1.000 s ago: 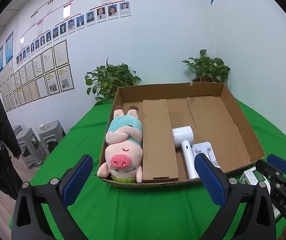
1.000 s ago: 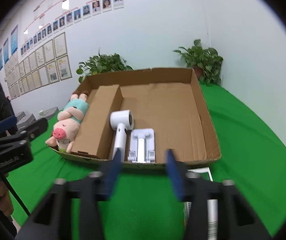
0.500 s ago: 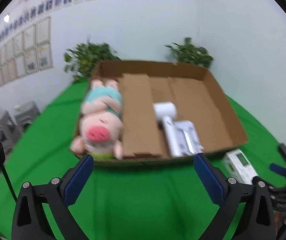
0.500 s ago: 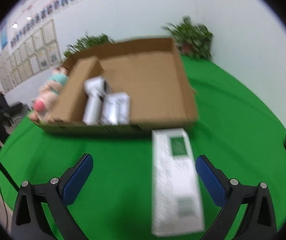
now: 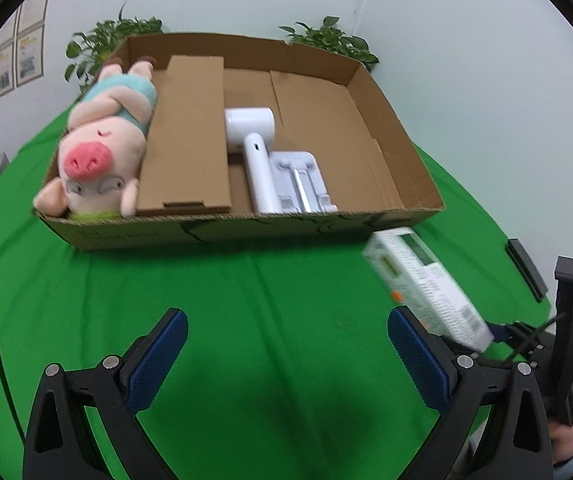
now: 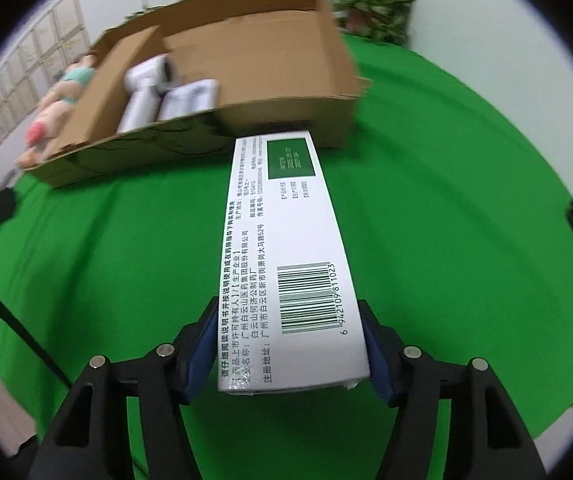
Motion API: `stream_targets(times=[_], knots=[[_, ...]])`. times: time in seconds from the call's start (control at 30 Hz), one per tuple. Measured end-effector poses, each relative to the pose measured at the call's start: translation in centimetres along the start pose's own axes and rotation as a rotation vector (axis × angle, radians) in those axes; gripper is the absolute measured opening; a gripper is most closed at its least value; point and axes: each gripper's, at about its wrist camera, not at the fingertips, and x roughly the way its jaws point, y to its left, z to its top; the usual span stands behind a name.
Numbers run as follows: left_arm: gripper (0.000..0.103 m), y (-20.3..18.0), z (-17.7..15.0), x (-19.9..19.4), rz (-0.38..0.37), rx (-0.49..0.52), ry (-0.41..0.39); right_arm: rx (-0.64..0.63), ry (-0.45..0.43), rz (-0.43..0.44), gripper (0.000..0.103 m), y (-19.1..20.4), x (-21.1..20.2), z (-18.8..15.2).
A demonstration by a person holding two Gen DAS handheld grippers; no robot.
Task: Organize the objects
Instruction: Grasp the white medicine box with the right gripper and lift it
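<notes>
my right gripper (image 6: pixel 288 354) has its jaws clamped on the near end of the white medicine box (image 6: pixel 286 256), which points toward 12 o'clock at the cardboard tray (image 6: pixel 326 64). my left gripper (image 5: pixel 286 354) hangs over the green bench (image 5: pixel 246 300), jaws spread wide, holding nothing.

The tray (image 5: pixel 386 216) is plain brown cardboard, matt. The tablecloth (image 5: pixel 246 300) is green cloth, a bit creased. The pig (image 5: pixel 102 148) is soft plush, the hair dryer (image 5: pixel 254 140) smooth glossy white plastic, and the carton (image 6: pixel 286 264) slick printed card.
</notes>
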Motion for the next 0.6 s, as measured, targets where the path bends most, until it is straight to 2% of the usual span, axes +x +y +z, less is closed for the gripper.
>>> stream_targets(times=[0.23, 0.3, 0.37, 0.47, 0.6], knots=[[0.101, 0.4, -0.7, 2.2, -0.149, -0.067, 0.093, -0.114, 0.026, 0.142, 0.064, 6.0, 0.3, -0.8], [0.101, 0.7, -0.9, 2.6, -0.184, -0.097, 0.104, -0.131, 0.041, 0.168, 0.068, 6.7, 0.3, -1.3], [0.101, 1.0, -1.1, 3.3, -0.22, -0.138, 0.127, -0.145, 0.045, 0.172, 0.069, 7.1, 0.3, -1.5], [0.101, 0.9, -1.3, 4.2, -0.262, -0.161, 0.161, -0.144, 0.029, 0.189, 0.076, 6.9, -0.2, -1.7], [0.101, 0.6, -1.1, 5.0, -0.32, -0.188, 0.179, -0.156, 0.02, 0.181, 0.078, 6.9, -0.8, -1.7]])
